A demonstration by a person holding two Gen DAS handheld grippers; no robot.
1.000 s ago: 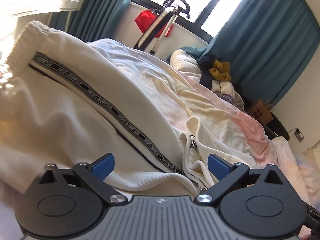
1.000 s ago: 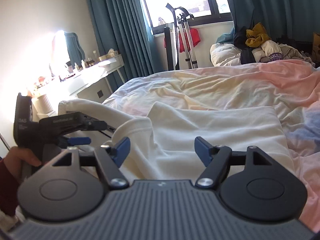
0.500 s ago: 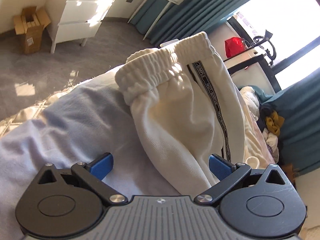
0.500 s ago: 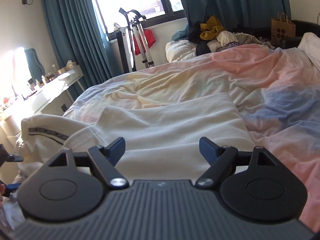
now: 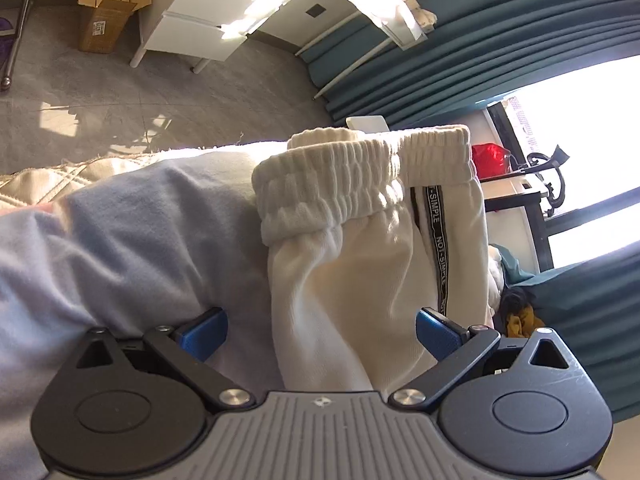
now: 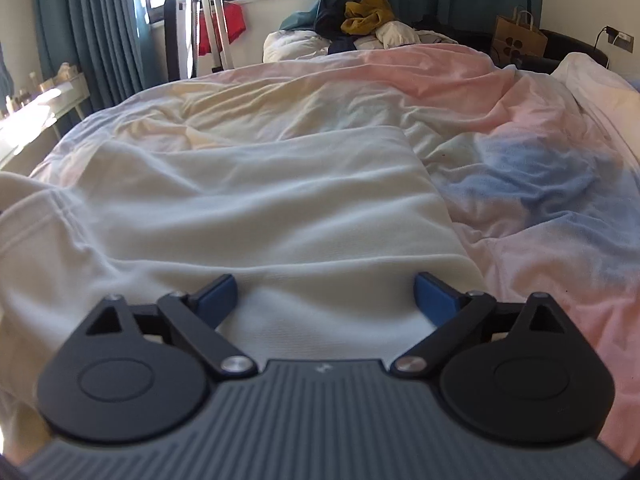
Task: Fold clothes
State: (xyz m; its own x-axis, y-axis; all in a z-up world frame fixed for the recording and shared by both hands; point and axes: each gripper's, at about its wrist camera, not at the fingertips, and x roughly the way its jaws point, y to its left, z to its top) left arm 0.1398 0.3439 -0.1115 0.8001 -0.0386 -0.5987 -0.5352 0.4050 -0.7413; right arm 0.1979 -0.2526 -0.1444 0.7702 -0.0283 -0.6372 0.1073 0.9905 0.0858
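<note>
We look along our left gripper [image 5: 320,330], its blue fingers [image 5: 204,334] spread wide and pressing on nothing, over cream pants [image 5: 360,264] lying on the bed's quilt [image 5: 120,240]. The elastic waistband [image 5: 360,172] sits at the far end of the pants, near the quilt's far edge; a black stripe [image 5: 438,240] lettered in white runs down their right side. The near cloth of the pants passes between the fingers, though we cannot tell that either one touches it. Beyond the bed lie a grey floor, a white dresser [image 5: 200,24] and a cardboard box [image 5: 108,12] at far left, with teal curtains [image 5: 460,40] at far right.

Our right gripper [image 6: 325,298] hangs low over the flat cream cloth [image 6: 260,208] of the same garment, its jaws opening, and nothing is pinched between them. The cloth spreads from the near left toward the middle of the pastel quilt [image 6: 500,120]. At the bed's far end sits a heap of clothes [image 6: 360,24], with a paper bag [image 6: 518,36] at far right.
</note>
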